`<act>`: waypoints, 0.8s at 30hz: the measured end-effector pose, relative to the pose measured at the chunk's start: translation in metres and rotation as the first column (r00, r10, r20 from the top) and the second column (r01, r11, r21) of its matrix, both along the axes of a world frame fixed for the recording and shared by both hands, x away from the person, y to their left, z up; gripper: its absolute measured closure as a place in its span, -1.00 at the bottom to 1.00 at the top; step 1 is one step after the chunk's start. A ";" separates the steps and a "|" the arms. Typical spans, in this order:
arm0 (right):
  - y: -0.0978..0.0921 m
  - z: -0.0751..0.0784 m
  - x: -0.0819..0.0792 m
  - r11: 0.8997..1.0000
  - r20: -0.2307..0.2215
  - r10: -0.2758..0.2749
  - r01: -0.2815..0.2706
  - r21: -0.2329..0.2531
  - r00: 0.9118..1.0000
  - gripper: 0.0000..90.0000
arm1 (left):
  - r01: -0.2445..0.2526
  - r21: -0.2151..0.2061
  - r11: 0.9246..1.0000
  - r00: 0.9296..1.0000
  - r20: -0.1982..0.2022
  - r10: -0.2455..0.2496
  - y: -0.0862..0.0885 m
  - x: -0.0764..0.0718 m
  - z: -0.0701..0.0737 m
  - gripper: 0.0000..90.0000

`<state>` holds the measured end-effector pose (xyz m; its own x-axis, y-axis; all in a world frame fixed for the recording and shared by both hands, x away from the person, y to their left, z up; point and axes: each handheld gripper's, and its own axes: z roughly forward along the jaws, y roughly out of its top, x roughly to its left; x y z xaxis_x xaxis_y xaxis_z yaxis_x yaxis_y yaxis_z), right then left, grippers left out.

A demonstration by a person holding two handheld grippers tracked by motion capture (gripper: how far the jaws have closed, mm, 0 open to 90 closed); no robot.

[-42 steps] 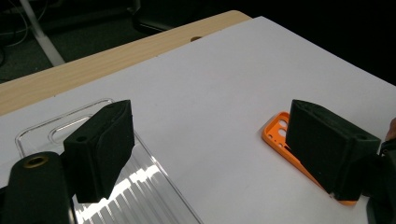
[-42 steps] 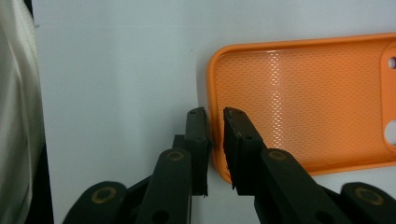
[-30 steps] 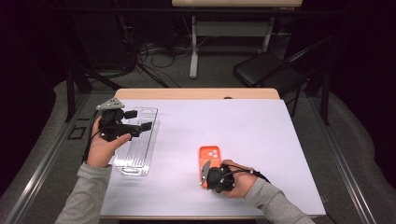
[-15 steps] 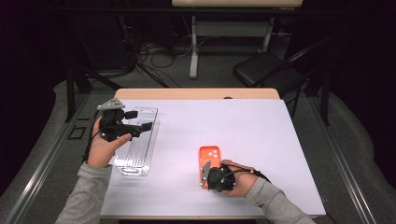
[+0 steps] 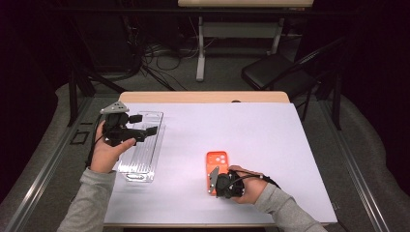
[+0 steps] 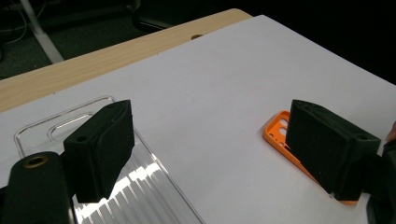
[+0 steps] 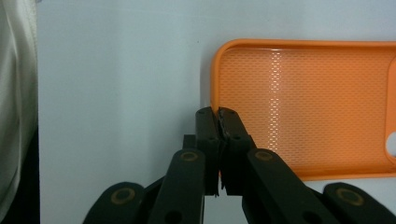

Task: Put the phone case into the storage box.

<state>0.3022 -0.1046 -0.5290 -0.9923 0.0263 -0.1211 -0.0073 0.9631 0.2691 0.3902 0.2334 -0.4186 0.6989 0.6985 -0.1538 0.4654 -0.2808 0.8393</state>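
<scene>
At lower centre, our right gripper (image 5: 216,180) lies low, jaws pinching the orange case (image 5: 216,162) edge. At left, our left gripper (image 5: 143,124) hovers over the clear case (image 5: 145,157), jaws spread.

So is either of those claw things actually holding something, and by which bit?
Yes. The right gripper is shut on the orange phone case, pinching its thin rim along one edge. The left gripper is open above the clear phone case, holding nothing.

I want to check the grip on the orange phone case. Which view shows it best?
The right gripper view: the fingers pinch the orange phone case at its edge. The high view shows it small; the left gripper view shows it partly hidden.
</scene>
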 end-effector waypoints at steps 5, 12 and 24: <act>0.000 0.000 0.000 1.000 -0.002 0.002 -0.002 0.001 1.000 0.97 | -0.003 -0.003 1.000 1.000 0.002 0.003 0.000 0.000 0.000 -0.65; -0.001 0.000 0.001 1.000 0.003 0.005 -0.005 0.005 1.000 0.98 | -0.003 -0.003 1.000 1.000 0.002 0.003 0.000 0.000 0.000 -0.65; -0.002 0.000 0.000 1.000 -0.002 -0.001 0.001 0.014 1.000 0.98 | -0.002 0.002 1.000 1.000 0.003 0.002 0.000 0.000 -0.001 -0.65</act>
<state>0.3025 -0.1065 -0.5291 -0.9925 0.0287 -0.1187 -0.0061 0.9591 0.2830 0.3906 0.2337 -0.4192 0.6975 0.7005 -0.1510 0.4640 -0.2810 0.8401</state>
